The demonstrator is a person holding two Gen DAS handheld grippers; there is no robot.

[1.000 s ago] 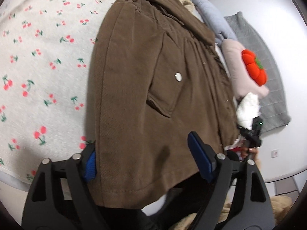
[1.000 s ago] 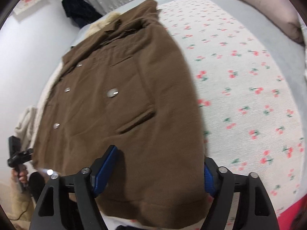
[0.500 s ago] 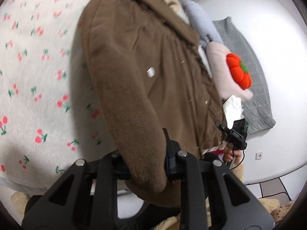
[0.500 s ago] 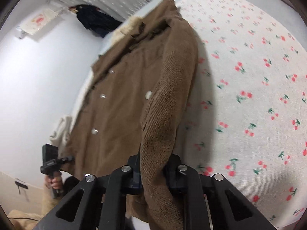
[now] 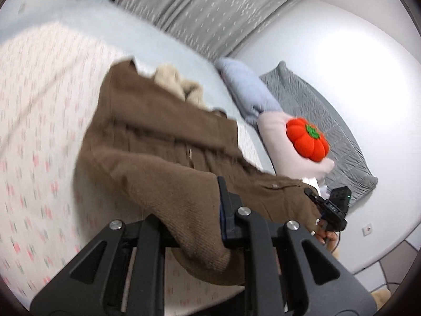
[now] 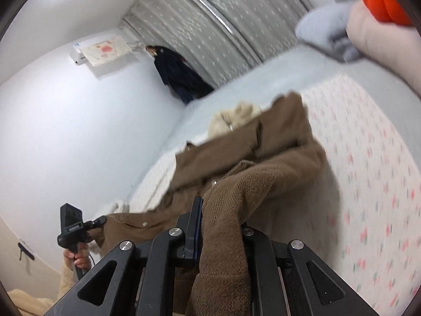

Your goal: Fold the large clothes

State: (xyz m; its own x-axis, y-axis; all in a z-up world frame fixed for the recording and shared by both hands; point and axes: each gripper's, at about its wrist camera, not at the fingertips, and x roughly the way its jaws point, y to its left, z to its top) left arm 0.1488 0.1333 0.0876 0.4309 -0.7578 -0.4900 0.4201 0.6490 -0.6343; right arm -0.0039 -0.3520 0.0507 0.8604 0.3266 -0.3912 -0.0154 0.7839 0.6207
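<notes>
The brown corduroy coat (image 5: 163,142) lies on the cherry-print bedspread (image 5: 39,131), collar far, its hem edge lifted, bunched and draped.

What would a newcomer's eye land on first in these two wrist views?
Most striking is the brown coat, its hem bunched and pinched in both the left tongs and the right tongs, raised off the cherry-print bedspread. Next comes the bright orange pumpkin plush, sitting on a pale pink pillow at the head of the bed. Silvery curtains fill the background.
</notes>
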